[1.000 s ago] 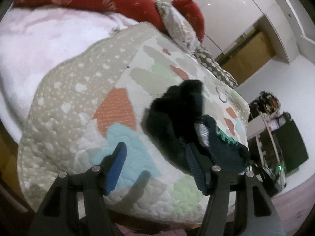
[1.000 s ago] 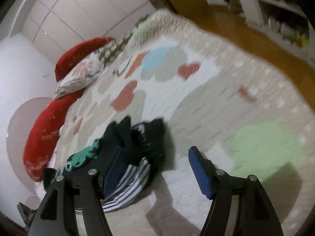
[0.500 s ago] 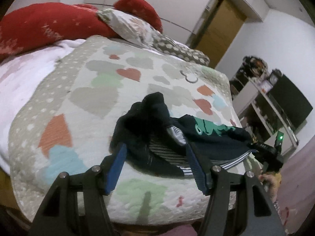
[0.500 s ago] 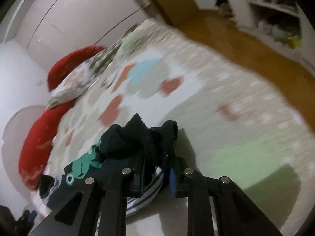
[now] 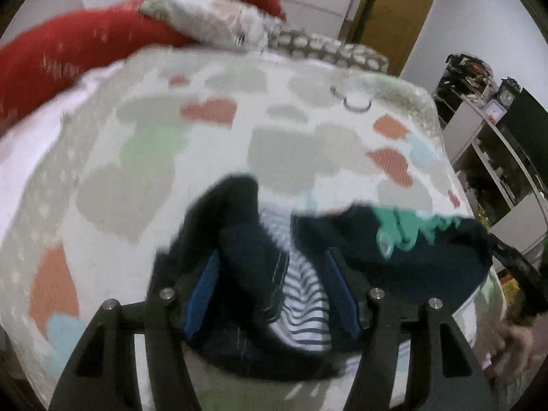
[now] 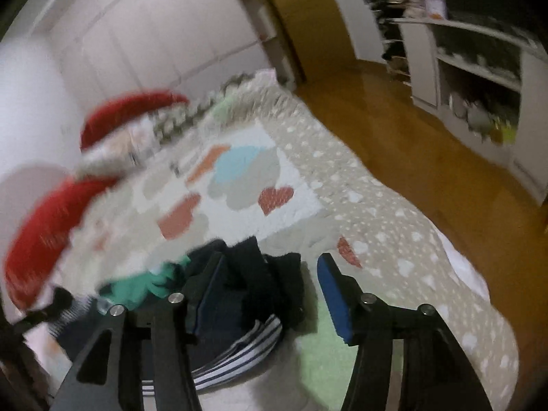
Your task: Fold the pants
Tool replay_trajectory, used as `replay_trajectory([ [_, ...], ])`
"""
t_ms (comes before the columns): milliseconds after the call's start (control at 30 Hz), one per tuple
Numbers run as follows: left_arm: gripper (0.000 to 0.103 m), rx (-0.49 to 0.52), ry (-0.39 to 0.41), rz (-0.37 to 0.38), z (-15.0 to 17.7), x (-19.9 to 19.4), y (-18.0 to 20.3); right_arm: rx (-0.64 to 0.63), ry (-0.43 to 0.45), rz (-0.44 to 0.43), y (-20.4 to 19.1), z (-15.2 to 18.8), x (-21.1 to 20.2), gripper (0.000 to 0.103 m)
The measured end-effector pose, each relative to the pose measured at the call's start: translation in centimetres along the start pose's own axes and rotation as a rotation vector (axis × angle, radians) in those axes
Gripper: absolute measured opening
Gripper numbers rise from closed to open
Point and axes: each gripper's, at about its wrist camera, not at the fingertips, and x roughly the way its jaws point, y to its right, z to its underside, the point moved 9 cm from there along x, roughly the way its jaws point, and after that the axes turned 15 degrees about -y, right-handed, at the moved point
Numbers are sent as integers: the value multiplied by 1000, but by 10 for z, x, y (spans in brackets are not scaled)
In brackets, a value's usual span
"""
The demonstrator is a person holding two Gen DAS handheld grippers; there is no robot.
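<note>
Pants [image 5: 246, 260] lay bunched on the quilt [image 5: 144, 178] near its front edge, tangled with a striped garment [image 5: 304, 301]. We had the left gripper [image 5: 270, 291] open, its fingers straddling dark fabric; the right gripper [image 6: 270, 294] was open too. Risk as we judged it: pinching the striped piece along with the pants, since the layers overlap. Half a second earlier the right fingers were nearly shut on the bunch; the left had since pushed further in.

Left gripper [image 5: 270, 291]: black angular finger frames, blue ribbed pads [image 5: 202, 294], four round silver screws are noted. Right gripper [image 6: 269, 296]: identical black frame, blue pads [image 6: 334, 299], silver screw heads. Edges are blurred.
</note>
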Motion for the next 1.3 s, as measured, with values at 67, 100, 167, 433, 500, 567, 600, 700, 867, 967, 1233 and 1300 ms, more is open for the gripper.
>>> replay_trajectory([
  [67,62,-25,-45,-9,18,12,-13,-38,-62,12,-4,3,23,47],
  [100,62,-40,-60,18,25,15,-17,-40,-112,-59,-9,6,34,28],
  [167,62,-106,-105,95,41,24,-27,-7,-124,-130,-7,7,35,19],
  [433,62,-126,-67,241,70,-7,-27,135,-128,-43,39,15,36,36],
  [500,63,-70,-39,236,73,-28,-17,194,-107,-103,46,14,26,48],
  [567,69,-15,-8,215,71,-48,-4,246,-63,-121,57,13,11,50],
  [600,73,22,8,209,69,-59,6,258,-45,-118,61,12,4,50],
  [700,77,124,14,198,56,-70,42,296,-9,-156,71,19,-12,52],
  [867,77,287,-60,188,20,-47,111,297,-32,-242,63,34,-16,59],
  [967,77,358,-129,196,-5,-20,155,274,-46,-267,55,41,-14,62],
  [1233,77,500,-325,233,-37,64,267,160,-70,-270,26,48,-10,68],
  [1300,77,558,-370,251,-37,82,298,139,-91,-258,21,50,-4,69],
])
